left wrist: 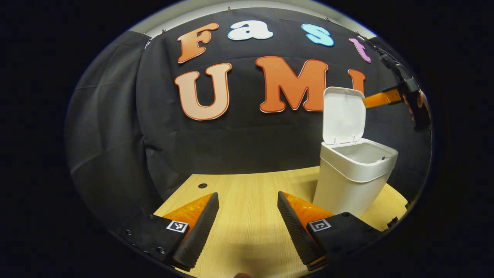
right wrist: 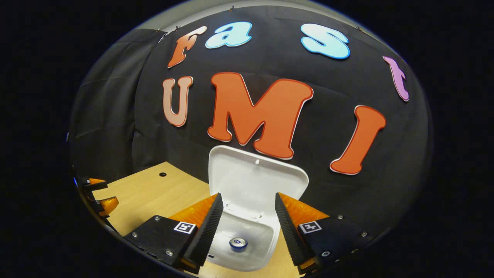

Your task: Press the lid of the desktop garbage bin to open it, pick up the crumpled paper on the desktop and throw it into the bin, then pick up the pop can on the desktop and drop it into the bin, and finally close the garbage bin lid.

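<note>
The bin [left wrist: 353,181] stands at the right of the left gripper view, on the worktop [left wrist: 247,200], with its lid [left wrist: 343,115] swung upright above the open mouth. In the right gripper view the same bin [right wrist: 247,235] sits low in the centre of the frame, seen from above, its lid [right wrist: 256,179] raised behind it, and the can [right wrist: 238,243] lies inside at the bottom, its top end facing up. The right gripper [right wrist: 247,226] hangs over the bin's mouth with its fingers spread wide and nothing between them; in the left gripper view it shows at the right edge of the frame [left wrist: 376,100], beside the top of the lid. The left gripper [left wrist: 247,224] is at the bottom centre of its own view, over bare worktop to the left of the bin, jaws also wide apart and holding nothing. A small round hole [left wrist: 202,185] marks the worktop near its far left corner.
</note>
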{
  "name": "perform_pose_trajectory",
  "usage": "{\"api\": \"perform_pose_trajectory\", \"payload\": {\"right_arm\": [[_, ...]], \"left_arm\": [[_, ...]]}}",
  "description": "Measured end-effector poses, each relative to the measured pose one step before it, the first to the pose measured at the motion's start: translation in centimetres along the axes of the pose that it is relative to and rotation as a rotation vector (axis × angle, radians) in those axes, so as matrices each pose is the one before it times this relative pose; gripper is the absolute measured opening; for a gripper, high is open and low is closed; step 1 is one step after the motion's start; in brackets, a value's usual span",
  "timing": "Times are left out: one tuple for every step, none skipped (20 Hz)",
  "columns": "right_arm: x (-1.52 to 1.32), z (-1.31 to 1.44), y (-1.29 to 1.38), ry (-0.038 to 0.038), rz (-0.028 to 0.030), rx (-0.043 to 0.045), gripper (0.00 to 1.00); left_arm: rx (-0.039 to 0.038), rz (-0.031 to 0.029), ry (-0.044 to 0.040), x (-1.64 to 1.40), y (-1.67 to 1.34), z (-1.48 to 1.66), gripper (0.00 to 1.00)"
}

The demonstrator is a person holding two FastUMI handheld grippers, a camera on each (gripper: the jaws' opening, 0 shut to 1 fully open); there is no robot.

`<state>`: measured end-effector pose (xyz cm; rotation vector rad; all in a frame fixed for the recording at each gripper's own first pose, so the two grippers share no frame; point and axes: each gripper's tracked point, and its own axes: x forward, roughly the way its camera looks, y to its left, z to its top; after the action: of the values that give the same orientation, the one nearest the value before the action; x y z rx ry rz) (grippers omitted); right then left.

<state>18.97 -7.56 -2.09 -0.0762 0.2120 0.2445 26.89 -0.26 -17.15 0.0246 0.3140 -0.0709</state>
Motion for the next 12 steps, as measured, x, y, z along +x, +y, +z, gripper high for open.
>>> {"api": "perform_pose_trajectory", "payload": {"right_arm": [[0.373, 1.256, -0.189, -0.01761, -0.00576, -0.00421, 0.82], [0.589, 1.101, -0.324, -0.01493, -0.01052, -0.00132, 0.82], [0.572, 1.006, -0.442, -0.01240, -0.01417, -0.00090, 0.82], [0.491, 0.950, -0.525, -0.01191, -0.02330, -0.00126, 0.82], [0.515, 0.833, -0.538, -0.00859, -0.02195, -0.00322, 0.82], [0.490, 0.673, -0.171, -0.00809, -0.01024, 0.00079, 0.82], [0.498, 0.526, -0.011, -0.00482, -0.00446, 0.00062, 0.82], [0.614, 0.290, -0.025, 0.00225, -0.00791, -0.00301, 0.82], [0.719, 0.182, -0.051, 0.00136, -0.00884, -0.00574, 0.82], [0.845, 0.074, -0.182, -0.00268, -0.01920, -0.01319, 0.82], [0.728, -0.377, -0.365, 0.01439, -0.02668, -0.00677, 0.82], [0.613, -0.679, 0.044, 0.02690, -0.00810, 0.01069, 0.82]], "left_arm": [[-0.00298, 0.01092, -0.00054, -0.012, 0.553, 0.016, 0.97], [-0.00638, 0.00859, 0.00016, -0.050, 0.476, 0.005, 0.97], [-0.00651, 0.01066, 0.00147, 0.001, 0.470, -0.069, 0.97], [-0.00835, 0.00807, 0.00343, -0.033, 0.527, -0.231, 0.97], [-0.00999, 0.00955, 0.00559, -0.056, 0.504, -0.245, 0.97], [-0.00888, 0.00977, 0.00232, -0.105, 0.536, -0.193, 0.97], [-0.00743, 0.01196, 0.00226, -0.106, 0.697, -0.180, 0.97], [-0.00731, 0.01160, 0.00393, -0.083, 0.628, -0.272, 0.97], [-0.00708, 0.01050, 0.00254, -0.118, 0.585, -0.109, 0.97], [-0.00728, 0.00996, 0.00017, -0.034, 0.493, -0.147, 0.97], [-0.00698, 0.00798, 0.00124, -0.101, 0.498, 0.011, 0.97], [-0.00461, 0.00892, -0.00170, -0.150, 0.561, 0.052, 0.97]]}}
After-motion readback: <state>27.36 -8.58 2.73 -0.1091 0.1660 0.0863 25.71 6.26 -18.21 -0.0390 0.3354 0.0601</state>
